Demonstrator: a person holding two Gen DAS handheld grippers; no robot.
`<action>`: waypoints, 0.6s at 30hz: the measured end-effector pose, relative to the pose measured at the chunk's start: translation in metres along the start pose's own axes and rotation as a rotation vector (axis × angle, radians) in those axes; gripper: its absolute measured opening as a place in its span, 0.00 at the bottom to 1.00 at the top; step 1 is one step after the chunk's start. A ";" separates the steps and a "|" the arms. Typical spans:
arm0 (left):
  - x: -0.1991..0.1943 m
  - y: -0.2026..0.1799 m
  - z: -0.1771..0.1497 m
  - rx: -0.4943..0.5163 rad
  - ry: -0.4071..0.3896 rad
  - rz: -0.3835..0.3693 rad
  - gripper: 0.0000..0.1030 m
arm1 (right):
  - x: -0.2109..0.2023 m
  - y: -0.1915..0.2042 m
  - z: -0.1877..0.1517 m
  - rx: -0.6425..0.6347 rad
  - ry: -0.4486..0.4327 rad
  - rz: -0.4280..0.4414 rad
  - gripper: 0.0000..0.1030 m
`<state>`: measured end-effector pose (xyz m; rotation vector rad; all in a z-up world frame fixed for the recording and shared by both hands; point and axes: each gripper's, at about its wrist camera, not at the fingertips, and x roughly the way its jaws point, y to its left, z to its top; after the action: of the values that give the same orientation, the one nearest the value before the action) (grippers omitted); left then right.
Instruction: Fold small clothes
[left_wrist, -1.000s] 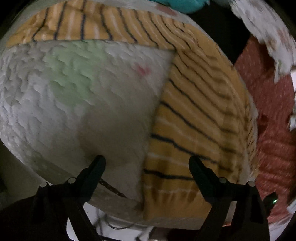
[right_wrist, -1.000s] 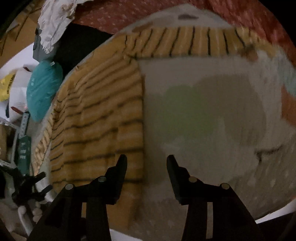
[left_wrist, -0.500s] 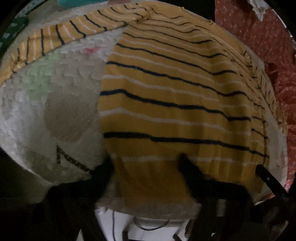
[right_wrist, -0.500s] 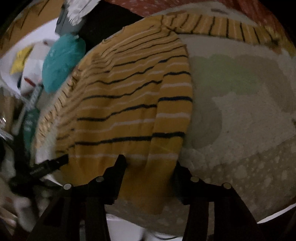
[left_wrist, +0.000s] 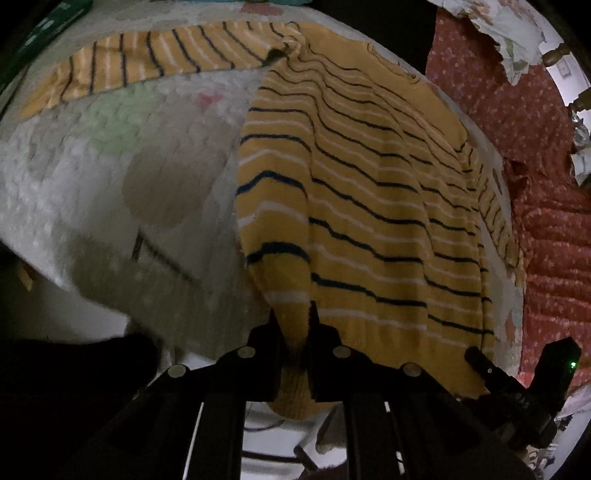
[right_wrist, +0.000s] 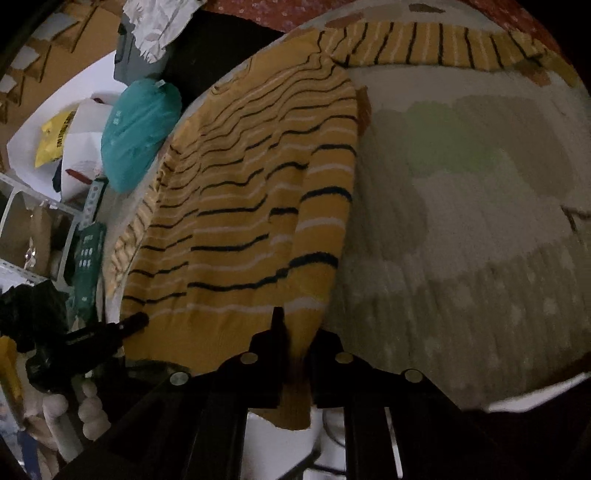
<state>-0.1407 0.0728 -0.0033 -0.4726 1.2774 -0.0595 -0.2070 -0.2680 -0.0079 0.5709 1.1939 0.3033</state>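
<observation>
While both claws have just squeezed shut on the bottom edge of the yellow striped sweater (left_wrist: 369, 206), the left gripper (left_wrist: 293, 325) and the right gripper (right_wrist: 295, 332) each pinch only a small bit of cloth at the bottom middle of their pictures. The sweater lies across the white fuzzy blanket (left_wrist: 110, 177), one sleeve (left_wrist: 155, 62) stretched along the top. If the hands pull unevenly, I think the cloth could slip out or fold crooked.

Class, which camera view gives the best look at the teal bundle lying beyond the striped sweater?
The right wrist view. There the teal bundle shows whole, lying past the far edge of the yellow striped sweater. The left wrist view catches only a thin teal sliver at the top edge, cut off by the frame.
</observation>
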 end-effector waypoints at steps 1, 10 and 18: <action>-0.005 0.004 -0.007 -0.004 0.007 0.002 0.09 | -0.004 -0.002 -0.007 0.004 0.015 0.000 0.10; -0.025 0.039 -0.068 -0.084 0.046 -0.085 0.10 | -0.028 -0.022 -0.049 0.034 0.079 0.032 0.10; -0.044 0.015 -0.005 -0.072 -0.050 -0.150 0.09 | -0.034 0.007 0.012 -0.005 -0.020 0.107 0.10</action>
<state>-0.1620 0.0981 0.0293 -0.6279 1.1966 -0.1272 -0.2071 -0.2824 0.0260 0.6328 1.1453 0.3904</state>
